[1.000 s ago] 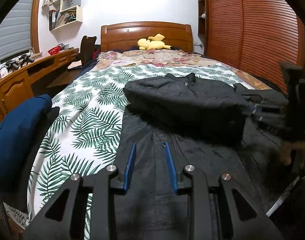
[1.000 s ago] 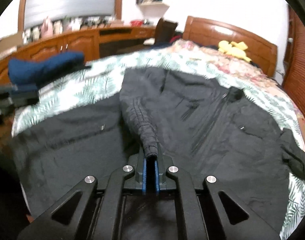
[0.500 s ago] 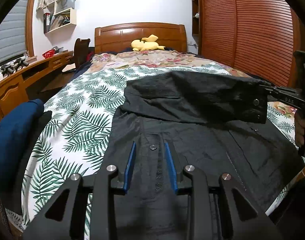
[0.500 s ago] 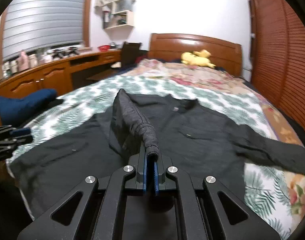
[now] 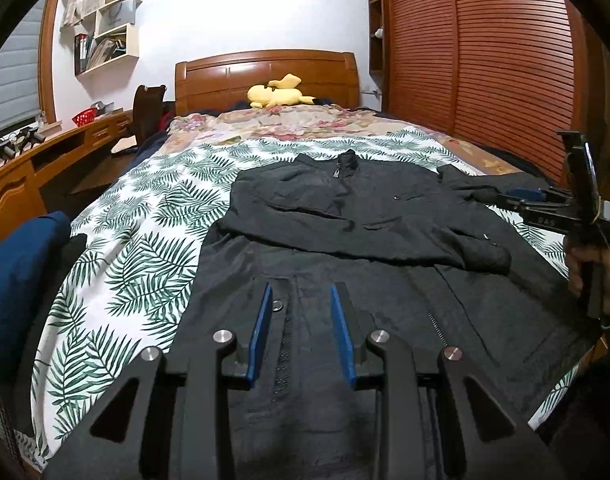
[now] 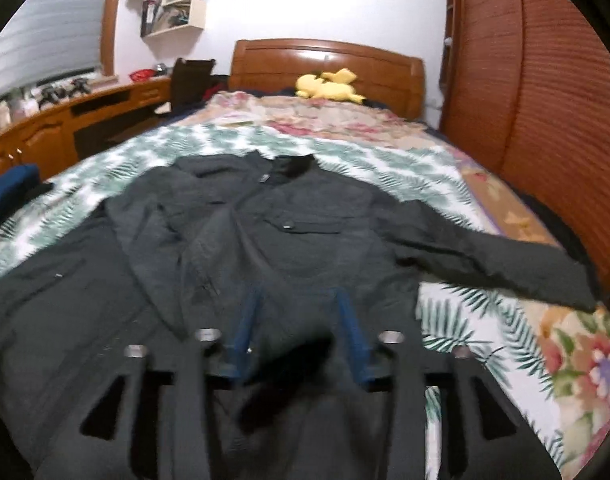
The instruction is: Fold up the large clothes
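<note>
Jacket [image 5: 345,216] lies black and spread across the centre of the frame on the bed [image 5: 145,216], collar toward the headboard [image 5: 265,76], one sleeve folded across its chest and the other stretched to the right. Left gripper [image 5: 301,320] sits at lower centre over the hem, fingers apart, holding nothing. Right gripper [image 6: 301,320], blurred, also shows its fingers apart and empty. Yellow plush [image 5: 279,94] rests at upper centre by the headboard.

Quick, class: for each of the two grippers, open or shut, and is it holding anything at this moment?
Left gripper: open, holding nothing, above the black zip-front jacket.
Right gripper: open, holding nothing; the view is blurred.
</note>
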Tool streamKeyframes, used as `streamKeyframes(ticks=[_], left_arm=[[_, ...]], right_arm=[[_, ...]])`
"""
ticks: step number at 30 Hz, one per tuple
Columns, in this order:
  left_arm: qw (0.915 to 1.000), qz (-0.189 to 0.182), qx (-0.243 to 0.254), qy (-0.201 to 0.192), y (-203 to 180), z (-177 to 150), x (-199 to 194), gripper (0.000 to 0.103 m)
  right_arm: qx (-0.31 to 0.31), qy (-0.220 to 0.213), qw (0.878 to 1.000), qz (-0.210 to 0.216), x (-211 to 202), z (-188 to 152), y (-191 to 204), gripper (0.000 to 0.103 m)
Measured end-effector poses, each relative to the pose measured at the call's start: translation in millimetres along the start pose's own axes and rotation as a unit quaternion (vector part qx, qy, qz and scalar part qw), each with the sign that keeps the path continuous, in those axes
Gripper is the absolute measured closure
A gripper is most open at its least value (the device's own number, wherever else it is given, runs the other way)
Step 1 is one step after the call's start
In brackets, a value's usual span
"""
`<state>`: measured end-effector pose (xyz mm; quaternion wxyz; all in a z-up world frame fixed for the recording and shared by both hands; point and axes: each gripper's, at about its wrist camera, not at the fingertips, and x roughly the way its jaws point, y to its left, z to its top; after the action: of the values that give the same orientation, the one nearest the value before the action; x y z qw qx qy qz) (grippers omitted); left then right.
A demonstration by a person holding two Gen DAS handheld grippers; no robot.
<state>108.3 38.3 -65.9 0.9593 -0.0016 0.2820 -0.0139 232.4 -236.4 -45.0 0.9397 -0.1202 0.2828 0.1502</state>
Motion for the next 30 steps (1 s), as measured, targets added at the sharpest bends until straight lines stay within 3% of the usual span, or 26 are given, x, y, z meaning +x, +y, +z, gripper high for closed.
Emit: streamKeyframes(ticks=[6, 12, 15, 18, 25, 30], left_arm=[[1.0, -0.009, 0.003, 0.0, -9, 3, 3, 0.075], [0.9997, -0.016, 0.015, -0.01, -22, 15, 1, 0.075], [0.9992, -0.024, 0.024, -0.021, -30, 25, -2, 0.074], [0.9984, -0.03, 0.031, -0.038, -39, 33, -1, 0.067], [0.9969, -0.061, 0.029, -0.039, -56, 45, 38, 0.063], [0.9975, -0.057, 0.027, -0.031, -64, 49, 78, 0.063]], right_arm=[[0.003, 0.017, 0.999, 0.05, 16, -7, -4, 0.046], [0.003, 0.062, 0.994, 0.086, 41, -18, 0, 0.046], [0.005, 0.096, 0.991, 0.09, 58, -26, 1, 0.047], [0.013, 0.121, 0.988, 0.091, 70, -30, -1, 0.046], [0.015, 0.126, 0.988, 0.086, 69, -32, -2, 0.046], [0.01, 0.125, 0.989, 0.082, 69, -30, 0, 0.046]])
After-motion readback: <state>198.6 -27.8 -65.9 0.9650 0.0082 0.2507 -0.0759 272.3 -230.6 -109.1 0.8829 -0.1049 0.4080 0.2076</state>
